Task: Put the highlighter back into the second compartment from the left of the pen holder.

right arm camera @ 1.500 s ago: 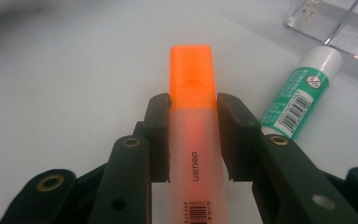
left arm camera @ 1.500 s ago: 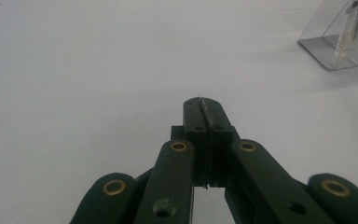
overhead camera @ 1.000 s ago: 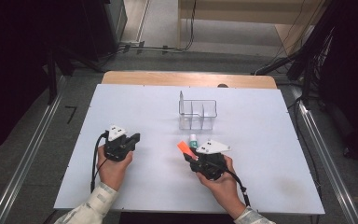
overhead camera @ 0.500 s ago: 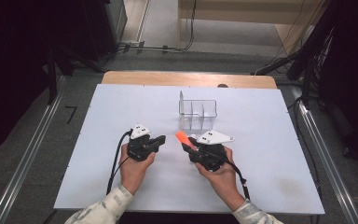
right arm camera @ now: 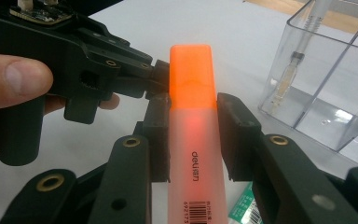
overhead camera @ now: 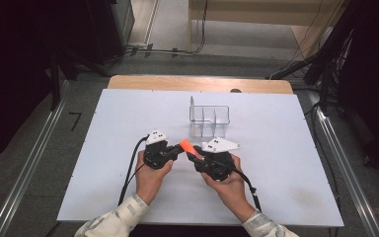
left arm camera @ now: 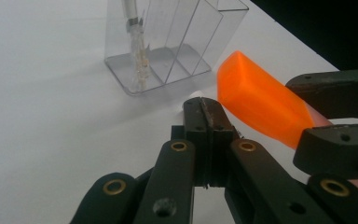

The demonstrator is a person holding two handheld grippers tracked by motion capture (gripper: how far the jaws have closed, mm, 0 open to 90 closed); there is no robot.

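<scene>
My right gripper [right arm camera: 196,110] is shut on an orange highlighter [right arm camera: 193,140], its pads on the translucent barrel just below the orange cap [right arm camera: 191,70]. In the high view the cap [overhead camera: 186,146] points up and left from the right gripper [overhead camera: 197,157]. My left gripper [overhead camera: 177,151] is shut with nothing in it. Its tips [left arm camera: 204,109] sit right beside the cap [left arm camera: 261,105]; I cannot tell whether they touch. In the right gripper view the left gripper [right arm camera: 157,74] meets the cap's left side.
A clear plastic organiser [overhead camera: 209,121] with several compartments stands just beyond the grippers, with a pen [left arm camera: 135,46] upright in one end compartment. The white table [overhead camera: 103,128] spreads wide on both sides. A green and white printed thing [right arm camera: 244,210] lies under the right gripper.
The left hand has moved right across the table until its shut jaws reached the highlighter's cap. The right hand with the highlighter has kept still.
</scene>
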